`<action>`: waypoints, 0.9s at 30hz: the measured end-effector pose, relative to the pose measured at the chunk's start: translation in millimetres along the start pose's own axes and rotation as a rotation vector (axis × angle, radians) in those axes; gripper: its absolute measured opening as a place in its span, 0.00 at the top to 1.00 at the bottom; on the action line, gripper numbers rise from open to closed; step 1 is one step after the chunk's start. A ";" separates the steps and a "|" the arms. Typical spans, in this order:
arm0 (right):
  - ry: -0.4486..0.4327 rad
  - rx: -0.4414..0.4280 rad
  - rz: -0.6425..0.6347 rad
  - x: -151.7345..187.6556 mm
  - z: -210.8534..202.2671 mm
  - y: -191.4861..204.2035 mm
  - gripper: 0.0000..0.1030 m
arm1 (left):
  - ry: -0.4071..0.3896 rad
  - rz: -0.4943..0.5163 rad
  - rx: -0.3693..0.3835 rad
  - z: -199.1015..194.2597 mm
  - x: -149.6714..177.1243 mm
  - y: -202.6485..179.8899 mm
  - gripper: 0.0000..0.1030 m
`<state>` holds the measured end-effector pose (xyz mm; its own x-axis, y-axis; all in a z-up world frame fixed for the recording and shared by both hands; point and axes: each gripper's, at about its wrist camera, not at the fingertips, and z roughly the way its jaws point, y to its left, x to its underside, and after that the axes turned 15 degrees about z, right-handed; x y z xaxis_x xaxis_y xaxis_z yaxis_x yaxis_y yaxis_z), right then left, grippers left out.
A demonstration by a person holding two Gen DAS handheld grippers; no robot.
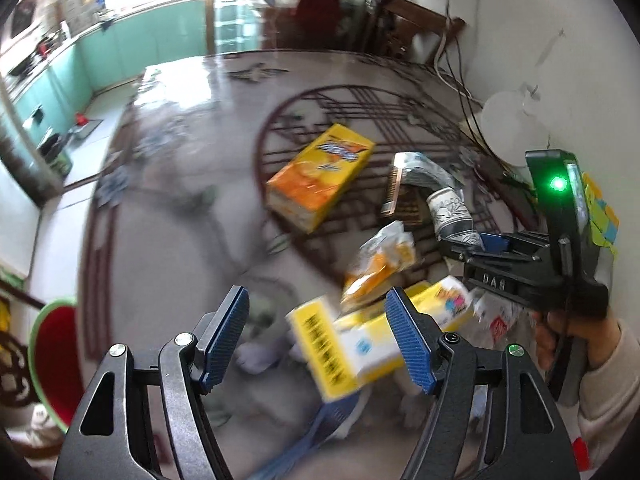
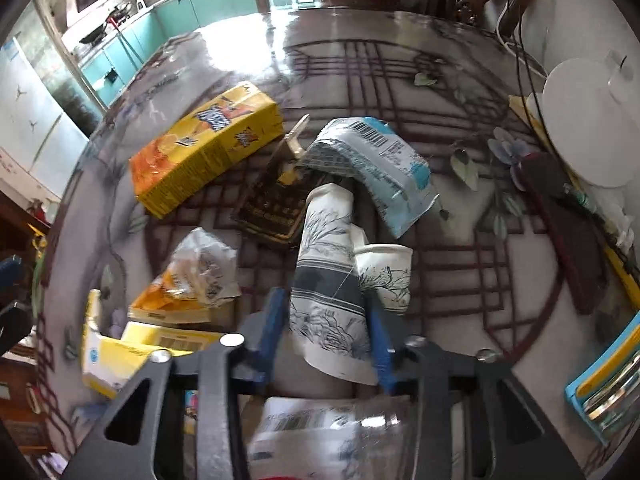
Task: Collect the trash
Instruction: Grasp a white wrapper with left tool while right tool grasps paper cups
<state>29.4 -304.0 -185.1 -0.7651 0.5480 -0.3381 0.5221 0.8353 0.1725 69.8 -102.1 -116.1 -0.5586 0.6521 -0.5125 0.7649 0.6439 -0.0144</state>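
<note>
1. Right gripper [image 2: 326, 332] pinching a flattened paper cup [image 2: 326, 280] printed with grey flowers; blue pads pressed against both of its sides, cup lying low over the bench [image 2: 460, 276], whether lifted clear cannot be told.
2. Left gripper [image 1: 318, 336] spread wide, nothing between its pads; hovering above a yellow-and-white carton [image 1: 360, 344] near the bench's front edge, blurred in the left wrist view.
3. Second paper cup [image 2: 386, 276] lying just beside the held one, touching it, not gripped.
4. Remaining litter scattered on the bench: a large orange-yellow box [image 2: 208, 144] on its side toward the far left, a blue-and-white pouch [image 2: 376, 164] with a barcode behind the cups, a dark flat packet [image 2: 274, 208] partly under the pouch and the cup, a crumpled clear-and-orange wrapper [image 2: 196, 276] near the carton.
5. Red bin with a green rim [image 1: 52, 356] visible low at the left of the left wrist view, beside the bench; likely the destination, contents not visible.
6. Progress, judged from the layout: early. One piece gripped, none seen deposited, at least six pieces counting the held cup to be carried over.
7. Left to do: carrying the held cup to the bin, closing the left gripper on the carton, then clearing the box, pouch, packet, wrapper and second cup.
</note>
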 end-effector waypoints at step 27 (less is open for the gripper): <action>-0.129 -0.221 0.125 3.7 -77.9 -21.0 0.67 | 0.051 -0.003 0.106 36.4 -28.6 -24.8 0.89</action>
<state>-13.7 -316.1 -117.9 -0.6382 0.6490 -0.4142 0.5036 0.7588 0.4131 78.5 -151.3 -132.4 -0.5746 0.6716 -0.4678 0.7912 0.6020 -0.1076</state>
